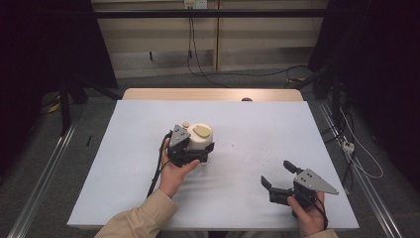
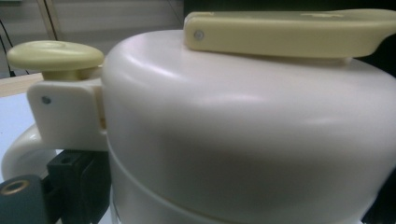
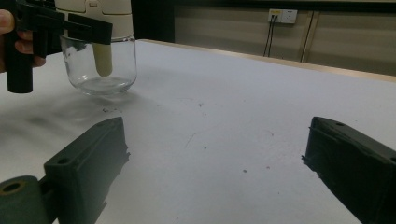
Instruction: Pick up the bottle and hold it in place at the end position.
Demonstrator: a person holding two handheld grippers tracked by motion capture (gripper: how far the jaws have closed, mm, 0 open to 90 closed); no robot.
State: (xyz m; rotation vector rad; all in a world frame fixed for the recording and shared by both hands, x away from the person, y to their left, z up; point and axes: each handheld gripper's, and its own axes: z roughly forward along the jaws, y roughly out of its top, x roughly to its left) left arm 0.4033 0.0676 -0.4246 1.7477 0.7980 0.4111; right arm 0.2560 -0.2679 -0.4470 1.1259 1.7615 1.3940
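One clear glass jar with a cream plastic pump lid (image 1: 200, 136) stands mid-table, left of centre, the left gripper (image 1: 185, 148) clamped around its lid. Likely top-heavy, with slippery, breakable glass below; the rigid lid seems the safest hold. Near right, the right gripper (image 1: 278, 179) rests, jaws spread, holding nothing.

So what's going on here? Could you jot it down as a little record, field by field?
Surface: white table
Main object: jar with clear glass base and cream lid
Lid details: yellowish flat lever and round knob on top
Left gripper: at the jar's side, close around it
Right gripper: open, apart from the jar, nothing between its fingers
Background: wall socket with cables
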